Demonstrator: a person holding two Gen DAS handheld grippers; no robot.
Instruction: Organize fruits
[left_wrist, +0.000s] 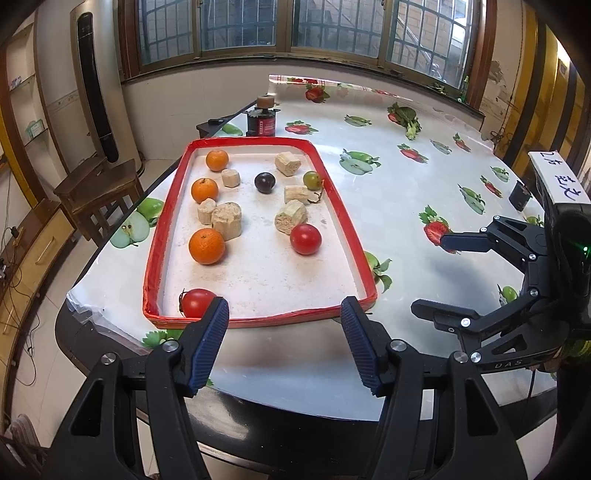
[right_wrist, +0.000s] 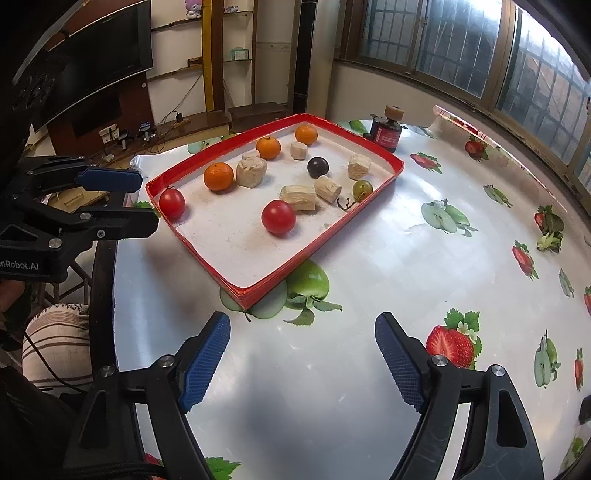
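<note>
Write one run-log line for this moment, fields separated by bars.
left gripper: open, empty | right gripper: open, empty | red tray: three oranges, two tomatoes, plum, grape inside | phase: pre-grasp

"DAS" on right tongs (left_wrist: 432, 275); "nRobot.AI" on left tongs (right_wrist: 146, 201)

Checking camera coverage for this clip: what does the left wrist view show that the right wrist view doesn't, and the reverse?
Left wrist only: the tall air conditioner, and the right hand-held gripper, open.

Right wrist only: the TV, and the left hand-held gripper, seen from the side.

Both: the red tray with three oranges, two tomatoes, a plum, a grape and tan blocks, plus the dark jar behind it.
</note>
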